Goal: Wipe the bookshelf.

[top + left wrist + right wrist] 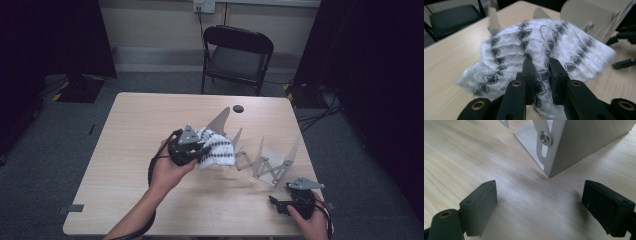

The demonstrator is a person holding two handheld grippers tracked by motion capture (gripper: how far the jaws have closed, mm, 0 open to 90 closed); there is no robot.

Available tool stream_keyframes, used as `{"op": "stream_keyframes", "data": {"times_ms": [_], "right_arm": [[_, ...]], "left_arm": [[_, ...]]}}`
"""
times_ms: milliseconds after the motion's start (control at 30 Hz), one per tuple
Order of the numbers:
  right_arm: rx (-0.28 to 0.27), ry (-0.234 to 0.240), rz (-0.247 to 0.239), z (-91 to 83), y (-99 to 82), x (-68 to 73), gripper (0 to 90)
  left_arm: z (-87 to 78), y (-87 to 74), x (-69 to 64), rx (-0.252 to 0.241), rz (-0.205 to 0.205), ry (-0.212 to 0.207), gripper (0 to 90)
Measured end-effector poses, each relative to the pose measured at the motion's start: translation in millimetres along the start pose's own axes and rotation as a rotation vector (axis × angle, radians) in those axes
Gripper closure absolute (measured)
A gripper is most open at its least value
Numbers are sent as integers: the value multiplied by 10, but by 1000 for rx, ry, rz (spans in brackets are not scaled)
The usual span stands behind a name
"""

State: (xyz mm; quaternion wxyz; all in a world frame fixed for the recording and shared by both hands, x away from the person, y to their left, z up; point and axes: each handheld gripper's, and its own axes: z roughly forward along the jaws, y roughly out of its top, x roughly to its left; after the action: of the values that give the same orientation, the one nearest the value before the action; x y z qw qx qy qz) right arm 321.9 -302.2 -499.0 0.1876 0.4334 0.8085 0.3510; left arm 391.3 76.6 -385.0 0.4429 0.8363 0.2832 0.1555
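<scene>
High view: a person at a pale wooden table point(140, 200) lifts a white cloth with black diamond bands point(216, 148) in the left gripper point(199, 152), clear of the tabletop near its middle.
Left gripper: jaws drawn narrow and pinched on a fold of the cloth, the fabric bunched between the pads point(528, 72) in the left gripper view.
Right gripper: point(275, 204) jaws spread wide with only bare table between them, low at the near right edge, well apart from the cloth.
Writing: no brand, label or lettering can be read on the cloth, the grippers or the metal rack point(265, 162).
Cloth's lie: crumpled into a mound, so no clear long axis; in the left gripper view its dark bands run away from the jaws, and its loose bulk hangs toward the rack.
Rack: folding grey metal plates on a scissor linkage, stretching from beside the cloth toward the table's near right; one plate stands just ahead of the right gripper's jaws point(584, 145).
Hard to make out: the cloth's edges are blurred; its underside and the gripped fold's depth are hidden by the jaws.
Background: a black folding chair point(237, 57) beyond the table's far side, dark curtains at both sides.
</scene>
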Motion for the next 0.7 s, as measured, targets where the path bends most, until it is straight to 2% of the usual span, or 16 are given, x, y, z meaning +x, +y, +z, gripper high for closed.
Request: {"op": "stream_keyframes", "data": {"times_ms": [133, 267, 433, 533, 700], "right_arm": [[0, 0, 0, 0, 0, 0, 123], [0, 0, 0, 0, 0, 0, 123], [0, 0, 0, 0, 0, 0, 123], [0, 0, 0, 0, 0, 0, 123], [0, 0, 0, 0, 0, 0, 123]], "left_arm": [[201, -154, -75, 46, -6, -20, 771], [301, -239, -93, 57, -25, -28, 771], [325, -262, -89, 63, -26, -23, 772], [330, -289, -86, 58, -41, -27, 772], [327, -342, -69, 91, -38, -28, 773]]}}
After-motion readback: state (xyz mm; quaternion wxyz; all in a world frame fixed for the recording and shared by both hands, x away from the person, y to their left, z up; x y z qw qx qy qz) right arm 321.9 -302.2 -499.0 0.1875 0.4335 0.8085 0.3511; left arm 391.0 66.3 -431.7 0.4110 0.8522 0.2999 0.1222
